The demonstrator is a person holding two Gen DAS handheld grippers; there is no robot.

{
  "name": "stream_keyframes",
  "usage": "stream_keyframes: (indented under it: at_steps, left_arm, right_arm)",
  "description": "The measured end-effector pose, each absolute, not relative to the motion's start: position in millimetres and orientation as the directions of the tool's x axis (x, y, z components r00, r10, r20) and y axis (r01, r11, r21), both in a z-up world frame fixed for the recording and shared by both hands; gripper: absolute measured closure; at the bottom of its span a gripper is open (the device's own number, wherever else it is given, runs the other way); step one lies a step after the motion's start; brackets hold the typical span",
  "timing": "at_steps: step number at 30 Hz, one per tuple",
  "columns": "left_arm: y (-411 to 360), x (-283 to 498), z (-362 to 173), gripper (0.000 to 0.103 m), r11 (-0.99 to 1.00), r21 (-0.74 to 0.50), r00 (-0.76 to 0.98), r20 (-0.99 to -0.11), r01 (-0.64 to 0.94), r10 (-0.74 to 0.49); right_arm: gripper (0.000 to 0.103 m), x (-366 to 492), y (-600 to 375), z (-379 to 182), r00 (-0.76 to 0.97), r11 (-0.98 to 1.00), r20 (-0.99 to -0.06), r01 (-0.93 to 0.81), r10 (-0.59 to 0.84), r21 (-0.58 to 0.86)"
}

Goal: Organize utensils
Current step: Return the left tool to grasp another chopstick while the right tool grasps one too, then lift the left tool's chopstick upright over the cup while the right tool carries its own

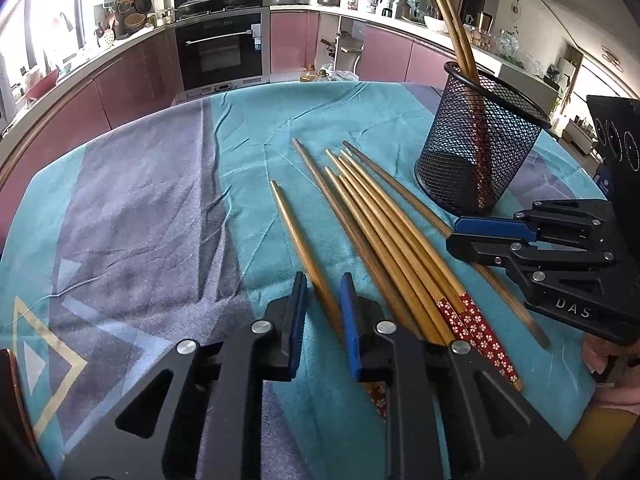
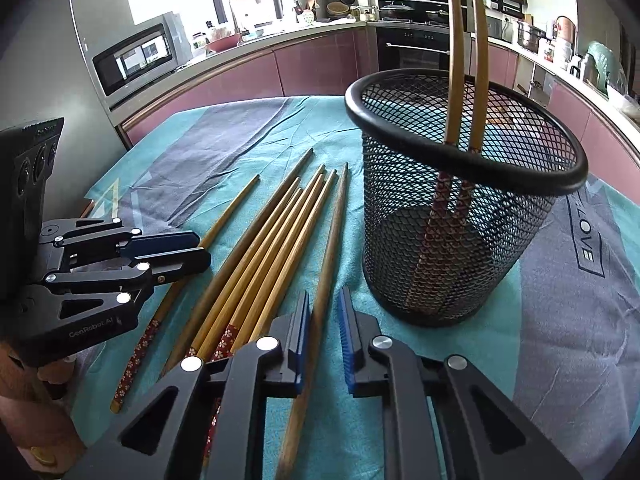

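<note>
Several wooden chopsticks (image 1: 380, 232) with red flowered ends lie in a loose bundle on the teal cloth, also in the right wrist view (image 2: 256, 256). A black mesh cup (image 1: 480, 140) stands to their right with two chopsticks (image 1: 452, 28) upright in it; it also shows in the right wrist view (image 2: 460, 208). My left gripper (image 1: 322, 300) is open, its jaws either side of the leftmost single chopstick (image 1: 300, 240). My right gripper (image 2: 324, 320) is open, its jaws either side of the rightmost brown chopstick (image 2: 332, 232), just left of the cup.
The table (image 1: 140, 208) carries a teal and grey cloth. The table's far edge faces pink kitchen cabinets and a black oven (image 1: 220, 48). A microwave (image 2: 136, 56) stands beyond the table's left side in the right wrist view.
</note>
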State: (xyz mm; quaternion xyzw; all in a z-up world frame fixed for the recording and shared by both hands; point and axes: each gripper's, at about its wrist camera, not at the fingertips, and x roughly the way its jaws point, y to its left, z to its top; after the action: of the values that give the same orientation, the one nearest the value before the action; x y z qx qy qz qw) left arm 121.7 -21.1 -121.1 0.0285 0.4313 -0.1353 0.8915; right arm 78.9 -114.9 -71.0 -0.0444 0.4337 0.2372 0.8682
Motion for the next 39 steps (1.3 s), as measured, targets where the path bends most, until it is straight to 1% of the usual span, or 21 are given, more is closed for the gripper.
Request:
stream_keyframes:
  at_steps: [4,7,11,14,17,23,27,31,33,35,38,39]
  left_arm:
    - [-17.1,122.6,-121.7,0.093,0.967,-0.086,0.592,-0.776,0.239,-0.216]
    - [-14.0,120.9,-120.1,0.095,0.970,-0.107,0.595,-0.773,0.219,-0.220]
    - [-10.9,114.1,-115.9,0.095,0.968,-0.132,0.605,-0.760,0.215,-0.238]
    - [-12.6,107.1,-111.0,0.095,0.959,-0.151,0.607,-0.748,0.241,-0.270]
    - [-17.3,103.2,-108.1,0.095,0.950,-0.153,0.602,-0.742,0.273,-0.293]
    - [-22.0,109.9,-118.7,0.095,0.947,-0.145,0.563,-0.774,0.286,-0.288]
    - [-21.0,114.4,-122.1,0.095,0.945,-0.139,0.552,-0.782,0.298,-0.289]
    - [-23.0,119.2,-124.0,0.093,0.941,-0.128,0.544,-0.788,0.314,-0.289]
    - [-23.3,121.8,-124.0,0.092,0.938,-0.132,0.538,-0.789,0.322,-0.296]
    - [-23.0,123.2,-124.5,0.092,0.937,-0.134,0.537,-0.789,0.323,-0.298]
    - [-22.7,125.4,-124.2,0.095,0.941,-0.135,0.541,-0.789,0.310,-0.292]
    - [-21.9,125.8,-124.2,0.095,0.942,-0.141,0.542,-0.788,0.305,-0.293]
  right_arm:
    - [0.096,80.5,-120.7,-70.9,0.503,0.884,-0.768,-0.435,0.397,0.172]
    - [0.097,79.7,-127.2,-68.3,0.511,0.887,-0.758,-0.420,0.405,0.192]
    - [0.097,75.2,-131.3,-58.1,0.524,0.877,-0.733,-0.432,0.434,0.210]
    - [0.097,68.8,-128.7,-52.4,0.509,0.854,-0.725,-0.474,0.464,0.214]
    - [0.097,65.3,-123.0,-52.8,0.491,0.841,-0.737,-0.505,0.464,0.193]
    - [0.096,67.5,-118.0,-61.9,0.449,0.837,-0.779,-0.520,0.439,0.172]
    - [0.095,73.5,-113.1,-64.3,0.451,0.842,-0.789,-0.518,0.418,0.151]
    - [0.091,83.9,-106.8,-67.8,0.449,0.844,-0.791,-0.516,0.415,0.150]
    - [0.091,88.6,-104.1,-68.6,0.453,0.845,-0.792,-0.515,0.410,0.143]
    - [0.091,91.3,-102.4,-68.7,0.454,0.845,-0.791,-0.515,0.411,0.143]
    - [0.097,91.4,-102.8,-68.1,0.455,0.845,-0.788,-0.515,0.415,0.147]
    - [0.097,90.4,-103.4,-67.1,0.461,0.845,-0.784,-0.514,0.415,0.146]
